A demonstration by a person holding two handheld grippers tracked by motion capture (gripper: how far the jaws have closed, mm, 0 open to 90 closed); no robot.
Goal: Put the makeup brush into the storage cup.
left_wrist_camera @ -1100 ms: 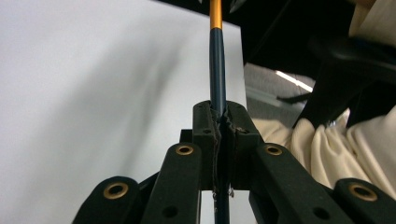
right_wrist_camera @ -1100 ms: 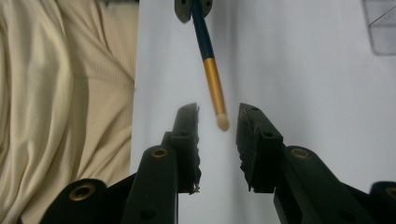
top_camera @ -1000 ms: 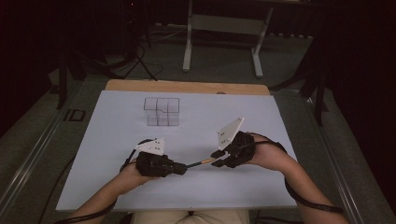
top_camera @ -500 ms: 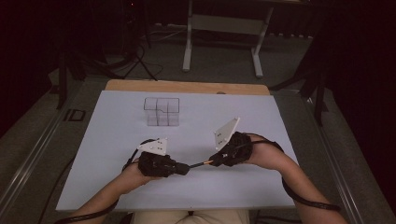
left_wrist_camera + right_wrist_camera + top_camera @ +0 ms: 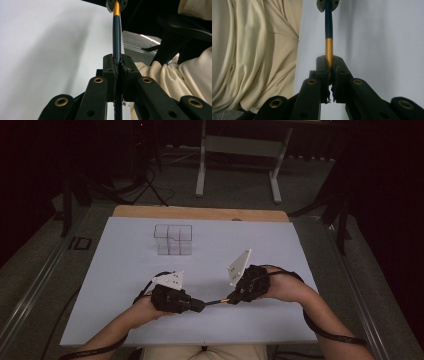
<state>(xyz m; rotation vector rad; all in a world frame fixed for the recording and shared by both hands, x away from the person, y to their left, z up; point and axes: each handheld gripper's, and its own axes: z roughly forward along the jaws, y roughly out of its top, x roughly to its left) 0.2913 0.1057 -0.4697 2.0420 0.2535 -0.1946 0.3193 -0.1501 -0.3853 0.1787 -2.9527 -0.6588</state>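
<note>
Low over the near edge of the white table sheet (image 5: 125, 270), the left gripper (image 5: 200, 306) is clamped on the dark blue end of a slim blue-and-gold pen (image 5: 215, 302). The right gripper (image 5: 231, 298) has just closed on its gold end. Farther back stands a clear plastic compartment box (image 5: 173, 239).

Left gripper (image 5: 200, 306): black body, grey three-cornered plate on top with small dark dots, black cable looping off at 7 o'clock. Right gripper (image 5: 229, 300): same black build, plate tilted up at 12 o'clock, cable trailing toward 5 o'clock. Jaws in both gripper views: matte black links, brass-ringed pivot holes (four per view), smaller plain holes lower down, worn frayed pads. Person: bare forearms, cream ribbed garment (image 5: 257, 50), heavily folded, light trousers at 6 o'clock of high view.
</note>
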